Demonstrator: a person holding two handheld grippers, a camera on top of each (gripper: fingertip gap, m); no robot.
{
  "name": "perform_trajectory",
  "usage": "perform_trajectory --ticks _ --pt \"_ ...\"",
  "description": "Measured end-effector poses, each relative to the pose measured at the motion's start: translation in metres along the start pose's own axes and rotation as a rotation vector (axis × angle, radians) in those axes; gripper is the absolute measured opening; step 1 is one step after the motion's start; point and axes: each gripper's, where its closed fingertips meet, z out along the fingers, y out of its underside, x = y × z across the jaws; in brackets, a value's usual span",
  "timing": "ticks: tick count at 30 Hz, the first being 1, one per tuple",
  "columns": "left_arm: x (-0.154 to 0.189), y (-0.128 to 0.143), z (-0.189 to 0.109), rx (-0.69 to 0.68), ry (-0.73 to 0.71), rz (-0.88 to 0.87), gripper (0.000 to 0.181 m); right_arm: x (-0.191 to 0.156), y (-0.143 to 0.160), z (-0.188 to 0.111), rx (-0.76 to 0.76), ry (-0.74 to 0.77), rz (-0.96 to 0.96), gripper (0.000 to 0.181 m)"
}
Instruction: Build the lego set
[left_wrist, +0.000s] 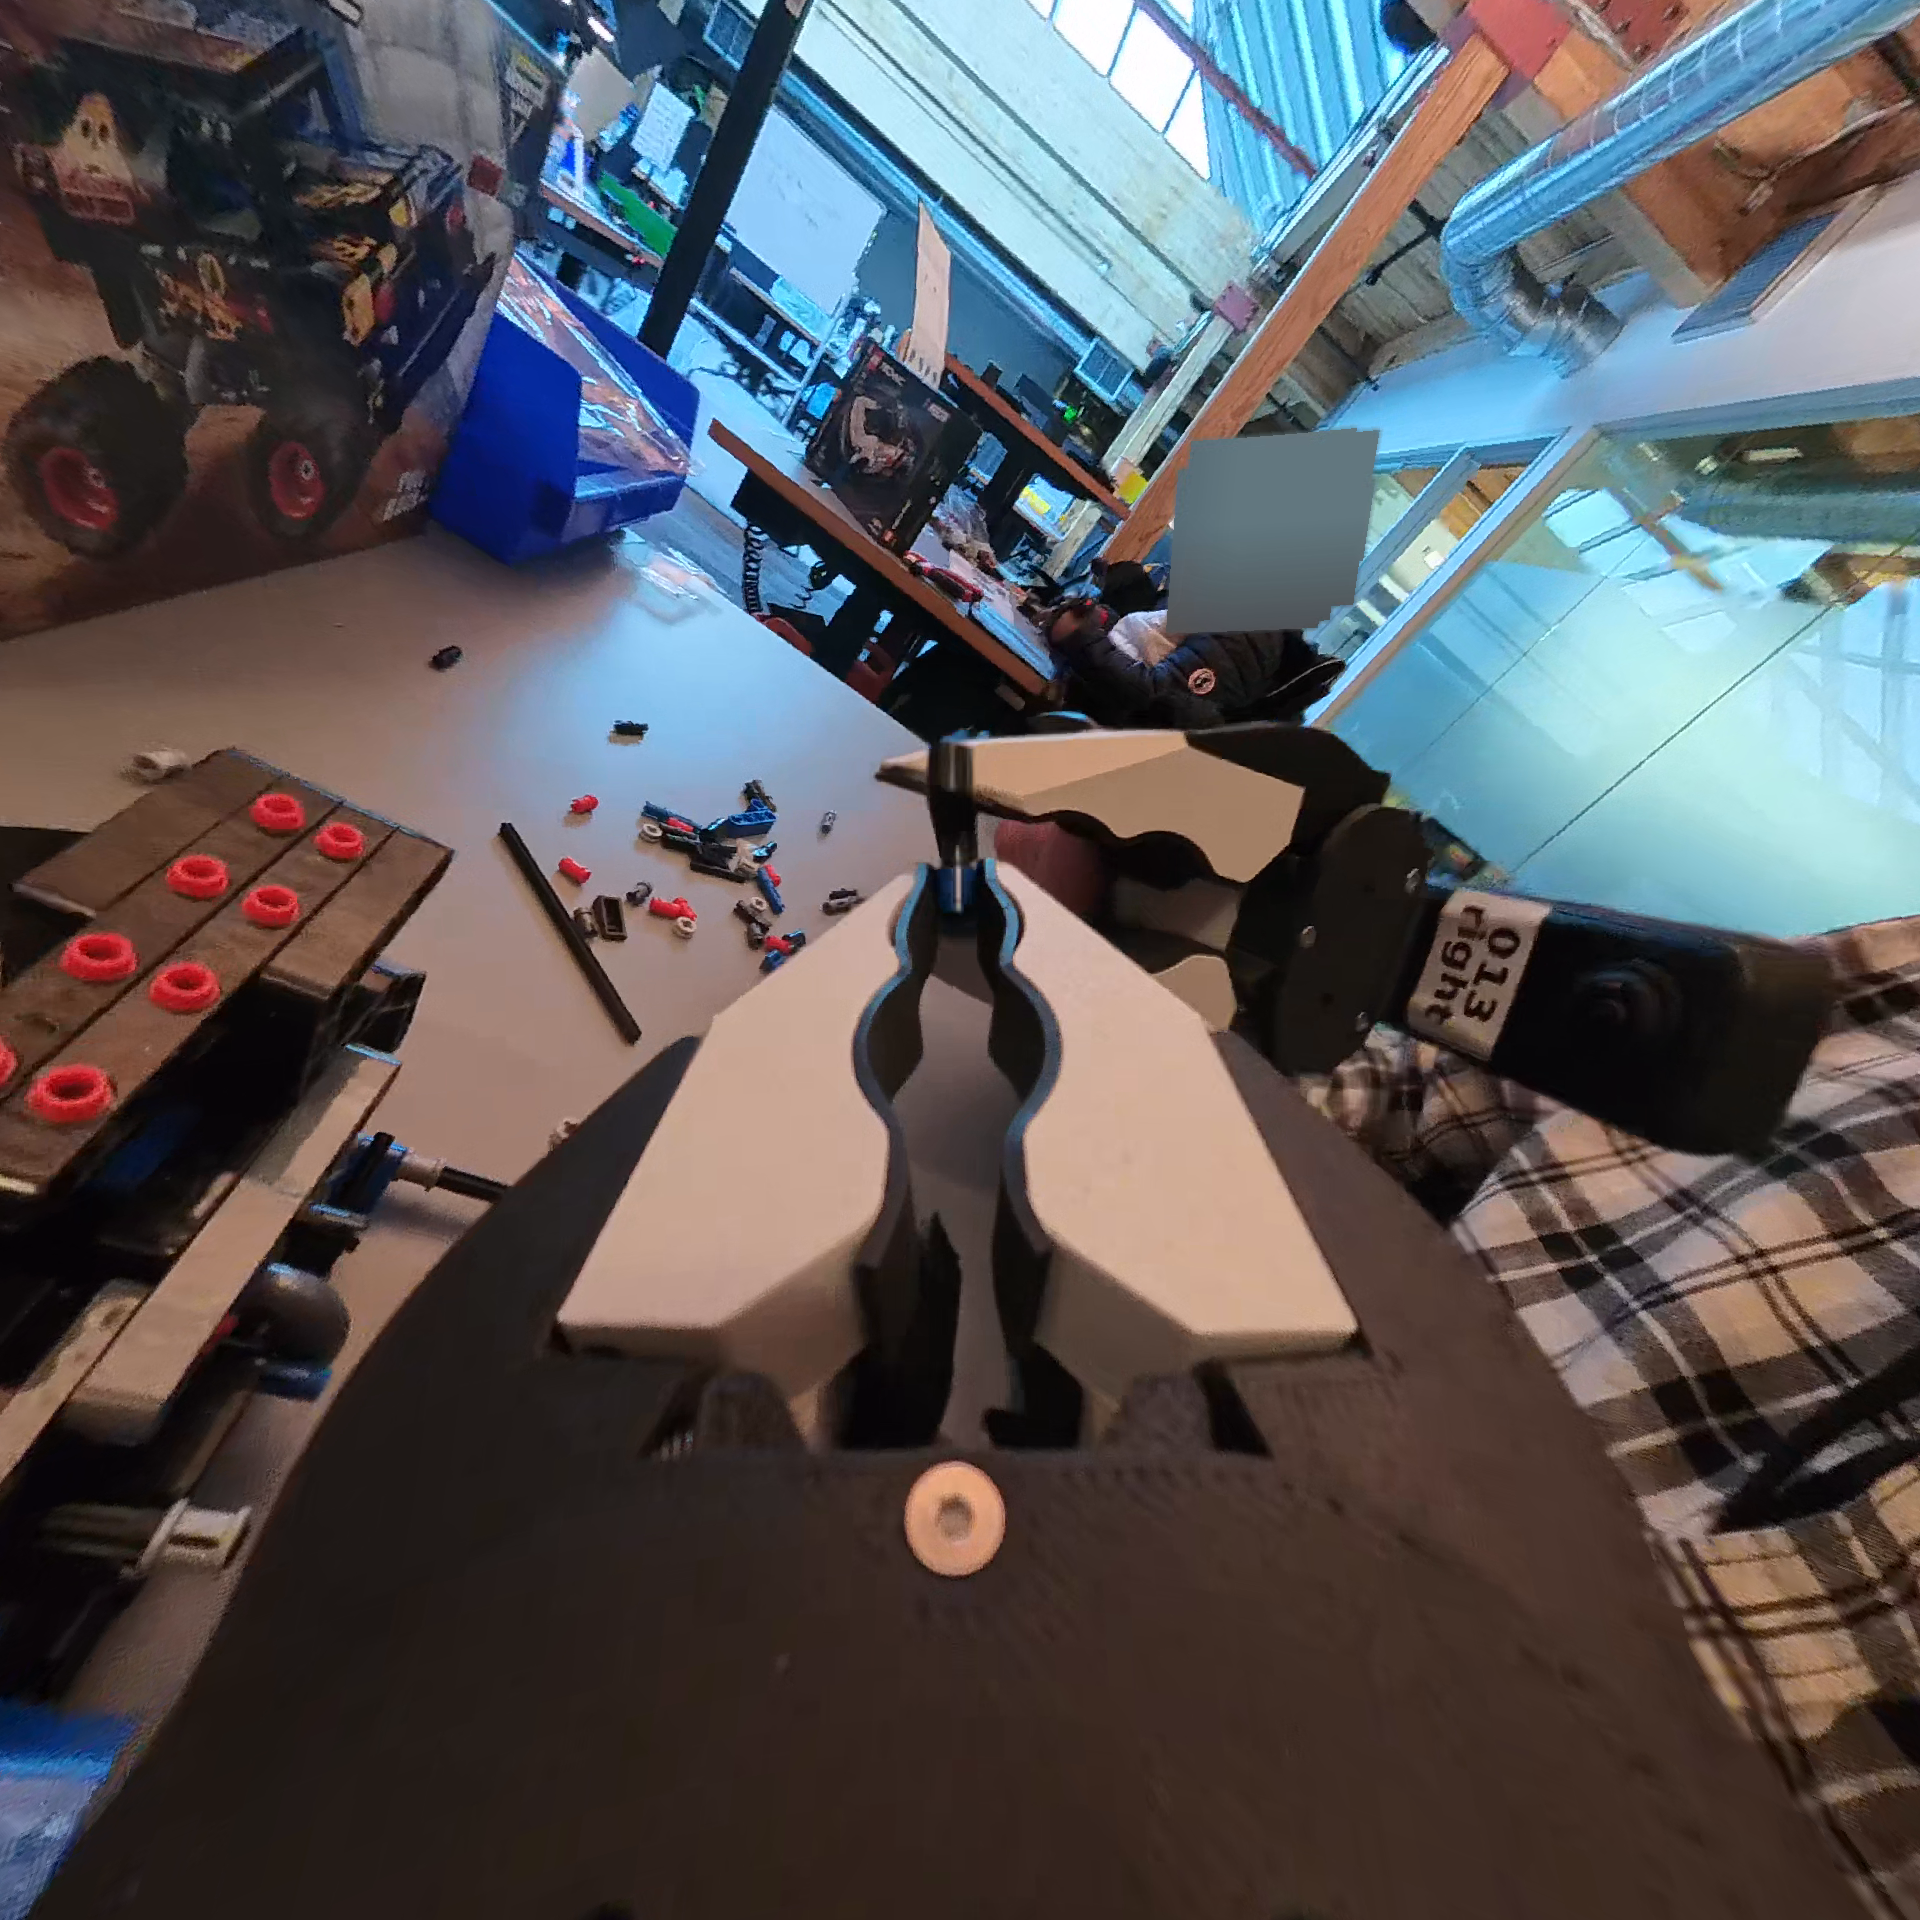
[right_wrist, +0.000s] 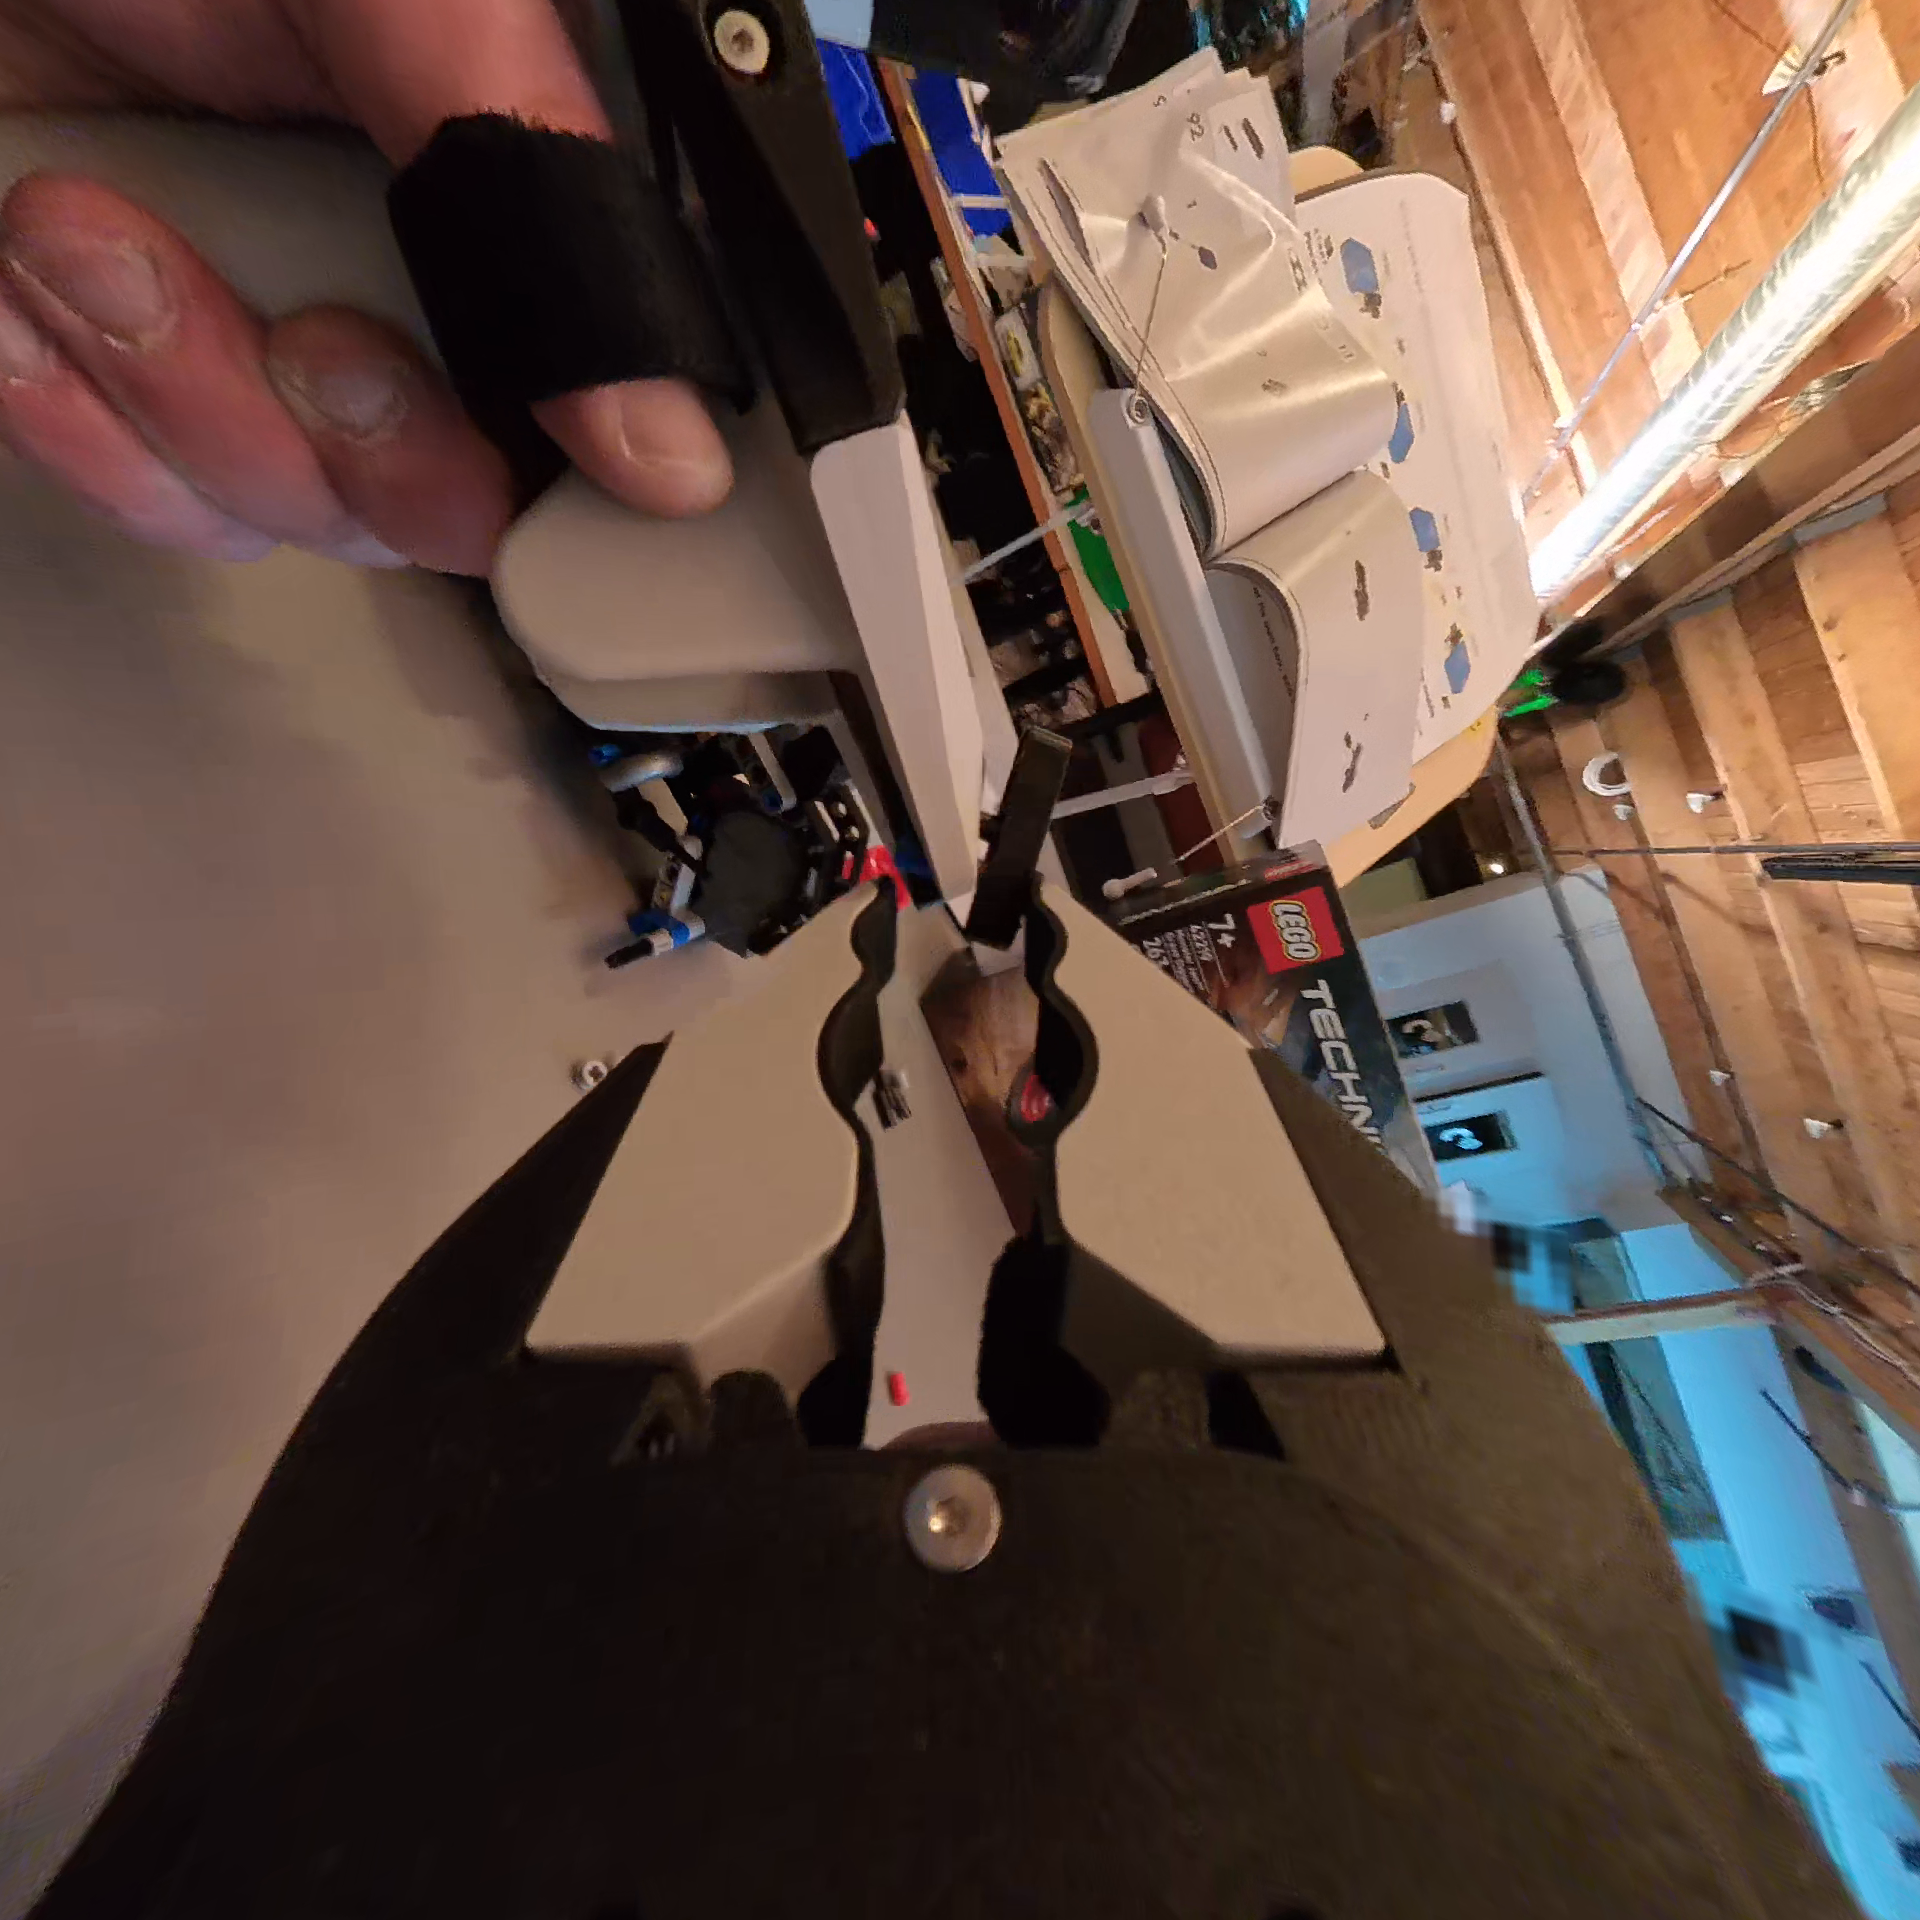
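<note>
My left gripper (left_wrist: 956, 883) is shut on a small blue pin (left_wrist: 956, 891) at its tips, raised above the grey table (left_wrist: 416, 665). My right gripper (right_wrist: 964, 914) comes in from the right and its upper finger (left_wrist: 1091, 779) meets the left tips. It holds a small black piece (left_wrist: 949, 795) that stands end-on against the blue pin. In the right wrist view the black piece (right_wrist: 1023, 831) lies against my right pad and sticks out past the tips. The left gripper's grey finger (right_wrist: 904, 665) points into the same spot. How the lower right finger stands is hidden.
A partly built model with a black panel and red rings (left_wrist: 208, 914) lies at the left. Loose small pieces (left_wrist: 707, 862) and a long black axle (left_wrist: 571, 935) lie on the table. A truck box (left_wrist: 208, 260), a blue bin (left_wrist: 561, 436) and an open booklet (right_wrist: 1299, 468) stand behind. The tips of both grippers are at nearly the same place.
</note>
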Motion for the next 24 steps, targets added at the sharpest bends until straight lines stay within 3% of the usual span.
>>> perform_trajectory --ticks 2,9,15,19,22,24 --pt "0.000 0.002 0.002 -0.013 -0.014 0.020 0.005 -0.003 -0.001 0.000 0.011 -0.022 0.014 0.028" --pt "-0.006 0.011 0.003 -0.052 -0.038 0.020 0.005 -0.010 0.004 0.001 -0.028 -0.045 -0.027 0.021" --pt "-0.007 0.006 0.003 -0.025 -0.052 0.000 0.005 -0.007 0.004 0.003 -0.079 0.019 -0.076 0.019" --pt "-0.007 0.011 0.003 -0.065 -0.019 0.024 0.005 -0.012 0.006 0.002 -0.031 -0.038 -0.068 0.021" --pt "-0.011 0.012 -0.002 -0.112 -0.085 0.147 0.026 -0.025 0.007 0.000 -0.004 -0.094 -0.156 0.021" --pt "-0.011 0.015 -0.005 -0.129 -0.080 0.163 0.013 -0.026 0.011 -0.001 -0.004 -0.108 -0.154 0.021"
